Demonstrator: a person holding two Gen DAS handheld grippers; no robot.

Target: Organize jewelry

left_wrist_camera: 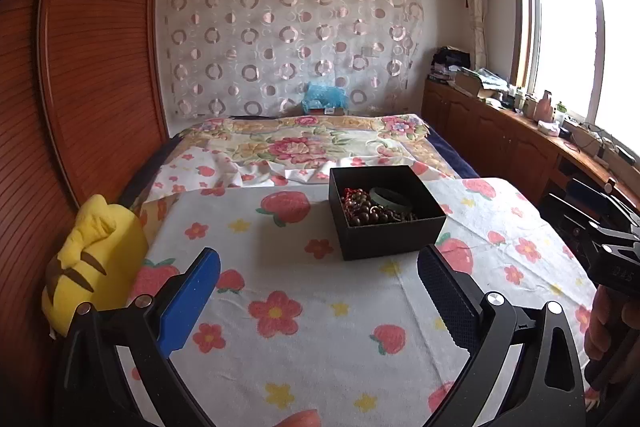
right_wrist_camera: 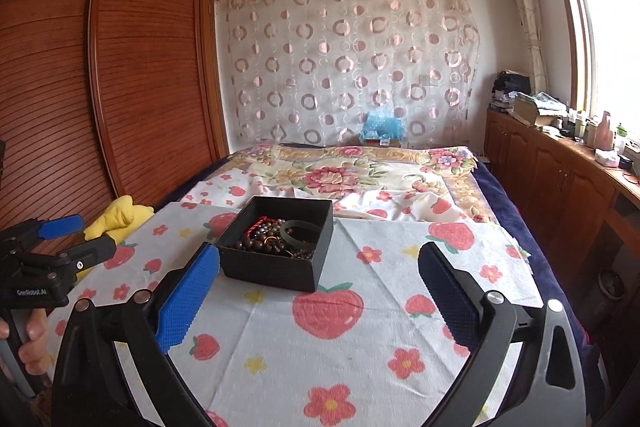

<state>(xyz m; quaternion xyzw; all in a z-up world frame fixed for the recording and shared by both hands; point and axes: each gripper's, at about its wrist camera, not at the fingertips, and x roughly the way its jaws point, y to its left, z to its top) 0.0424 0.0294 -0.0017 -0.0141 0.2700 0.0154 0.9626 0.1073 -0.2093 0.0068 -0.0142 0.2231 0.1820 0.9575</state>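
L gripper (left_wrist_camera: 318,291) nearest cam, jaws wide apart, nothing held. R gripper (right_wrist_camera: 319,285) same: fully spread, empty, hovering just short of the box. Below both: strawberry-print cloth (left_wrist_camera: 320,327) over the work surface, no loose jewelry visible on it. Black box (left_wrist_camera: 386,213) sits on cloth mid-frame, lid off. Inside: dark brown bead strands (left_wrist_camera: 366,213), red bead string (right_wrist_camera: 260,225), green bangle (left_wrist_camera: 390,199), all piled together. Looks mostly done or not yet sorted — can't tell which. Yellow plush (left_wrist_camera: 94,267) at left edge.
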